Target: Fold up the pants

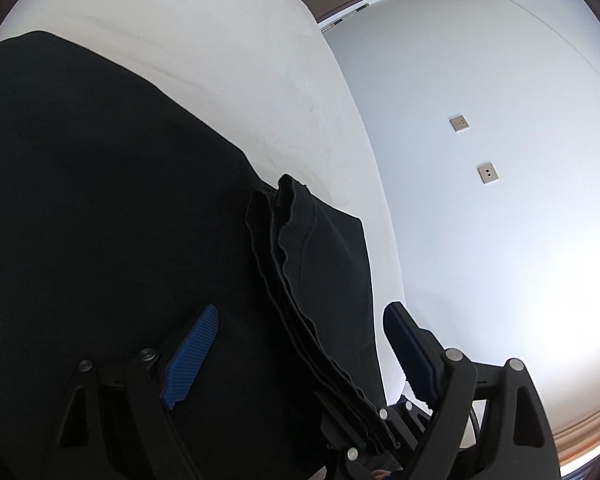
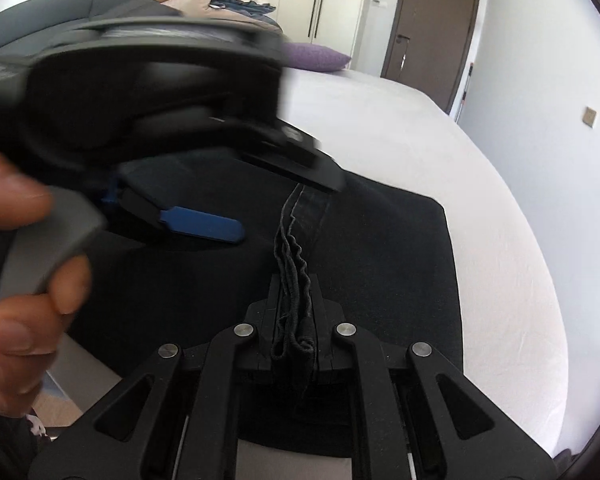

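Black pants (image 1: 100,200) lie spread on a white bed (image 1: 220,60). In the left wrist view my left gripper (image 1: 300,320) is open, its blue pads (image 1: 192,356) apart on either side of a raised bunch of hem layers (image 1: 292,248). In the right wrist view my right gripper (image 2: 296,312) is shut on that bunched hem edge (image 2: 294,248) of the pants (image 2: 388,264). The left gripper (image 2: 204,224) shows there too, blurred, just left of the held edge, with the person's hand (image 2: 20,272) on its grip.
The white bed sheet (image 2: 440,152) stretches right and far. A purple pillow (image 2: 316,56) and piled bedding (image 2: 220,0) lie at the head. A brown door (image 2: 432,28) and white wall with switch plates (image 1: 460,123) stand beyond.
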Demonstrator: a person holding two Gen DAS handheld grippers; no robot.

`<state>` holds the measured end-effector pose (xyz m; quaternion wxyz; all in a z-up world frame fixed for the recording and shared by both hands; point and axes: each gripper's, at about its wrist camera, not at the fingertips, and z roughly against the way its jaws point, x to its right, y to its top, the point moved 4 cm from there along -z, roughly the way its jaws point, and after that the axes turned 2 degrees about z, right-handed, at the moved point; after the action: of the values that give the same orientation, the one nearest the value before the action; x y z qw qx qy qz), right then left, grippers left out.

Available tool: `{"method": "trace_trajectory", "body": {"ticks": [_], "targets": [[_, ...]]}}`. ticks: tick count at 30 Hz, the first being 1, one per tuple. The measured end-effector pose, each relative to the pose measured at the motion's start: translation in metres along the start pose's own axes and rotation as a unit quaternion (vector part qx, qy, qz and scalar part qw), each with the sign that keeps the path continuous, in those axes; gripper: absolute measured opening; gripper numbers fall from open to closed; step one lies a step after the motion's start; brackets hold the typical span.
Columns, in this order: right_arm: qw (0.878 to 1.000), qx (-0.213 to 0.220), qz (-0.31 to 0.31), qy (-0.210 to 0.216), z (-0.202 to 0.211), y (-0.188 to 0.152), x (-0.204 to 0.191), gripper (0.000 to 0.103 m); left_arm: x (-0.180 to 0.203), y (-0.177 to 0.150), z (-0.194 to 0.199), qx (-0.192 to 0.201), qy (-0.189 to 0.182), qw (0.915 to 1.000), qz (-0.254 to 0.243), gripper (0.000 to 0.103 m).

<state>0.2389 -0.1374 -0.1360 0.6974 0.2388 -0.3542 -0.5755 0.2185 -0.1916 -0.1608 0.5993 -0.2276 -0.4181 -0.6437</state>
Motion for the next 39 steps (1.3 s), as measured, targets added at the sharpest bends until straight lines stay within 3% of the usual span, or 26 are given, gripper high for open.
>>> {"method": "trace_trajectory", "body": {"ticks": [1, 3, 4, 5, 10, 24, 28, 29, 35, 39], "targets": [[1.000, 0.003, 0.005, 0.001, 0.003, 0.002, -0.004, 0.009, 0.001, 0.002, -0.001, -0.004, -0.001, 1.0000, 0.001, 0.082], [1.000, 0.006, 0.013, 0.008, 0.010, 0.003, -0.013, 0.009, -0.001, 0.003, -0.002, -0.014, -0.003, 0.9999, 0.004, 0.054], [1.000, 0.008, 0.020, 0.010, 0.011, 0.005, -0.017, 0.009, -0.003, 0.003, -0.002, -0.020, -0.004, 0.9998, 0.007, 0.027], [1.000, 0.009, 0.025, 0.012, 0.014, 0.006, -0.021, 0.009, -0.006, 0.004, 0.000, -0.021, 0.001, 0.9998, 0.009, 0.014], [0.998, 0.009, 0.053, 0.033, 0.021, 0.016, -0.044, 0.009, -0.018, 0.008, 0.025, -0.006, 0.008, 1.0000, 0.000, 0.010], [0.980, 0.000, 0.141, 0.141, -0.007, 0.058, -0.165, 0.009, -0.099, 0.043, 0.136, 0.022, 0.107, 0.9938, -0.021, 0.009], [0.979, -0.020, 0.136, 0.153, -0.021, 0.061, -0.183, 0.009, -0.120, 0.046, 0.140, 0.020, 0.109, 0.9937, -0.016, 0.009], [0.978, -0.022, 0.138, 0.153, -0.022, 0.060, -0.188, 0.009, -0.113, 0.029, 0.138, 0.019, 0.107, 0.9940, -0.017, 0.009], [0.978, -0.029, 0.141, 0.153, -0.028, 0.068, -0.195, 0.012, -0.113, 0.023, 0.130, 0.029, 0.104, 0.9939, -0.019, 0.013], [0.976, -0.042, 0.122, 0.174, -0.029, 0.061, -0.187, 0.015, -0.134, 0.013, 0.162, 0.045, 0.108, 0.9930, -0.016, 0.017]]}}
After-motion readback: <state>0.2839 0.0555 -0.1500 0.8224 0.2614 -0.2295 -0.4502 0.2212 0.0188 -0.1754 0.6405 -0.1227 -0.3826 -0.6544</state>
